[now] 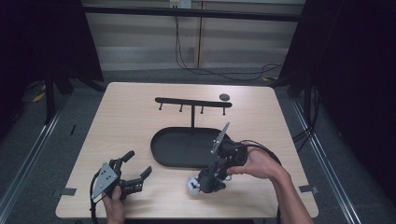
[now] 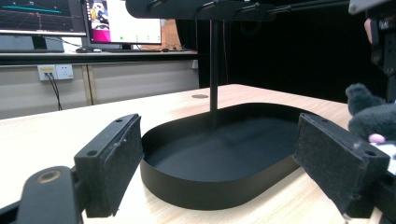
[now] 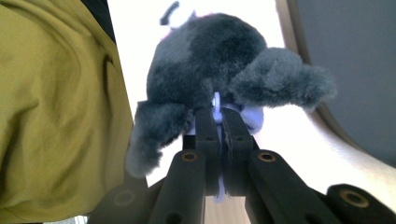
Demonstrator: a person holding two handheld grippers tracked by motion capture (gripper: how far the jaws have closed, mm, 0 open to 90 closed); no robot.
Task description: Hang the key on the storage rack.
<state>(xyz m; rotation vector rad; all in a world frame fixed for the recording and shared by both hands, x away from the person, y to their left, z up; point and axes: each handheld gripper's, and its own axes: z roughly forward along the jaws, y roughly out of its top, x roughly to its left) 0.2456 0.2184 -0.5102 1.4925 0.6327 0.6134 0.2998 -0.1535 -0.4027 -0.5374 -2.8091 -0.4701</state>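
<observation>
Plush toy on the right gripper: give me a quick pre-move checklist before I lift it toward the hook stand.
1. Grip: right gripper has its jaws closed on a pale loop or tag of the grey plush toy, not on its body. Ok, but a thin hold.
2. Toy off the table: it sits low by the front edge in the high view; cannot tell if lifted.
3. Left gripper: open, holding nothing, left of the tray. Ok.
4. Black tray: nothing in it. Ok.
5. Hook stand: upright, hooks bare. Ok.
6. Loop open enough for a hook: cannot tell.
</observation>
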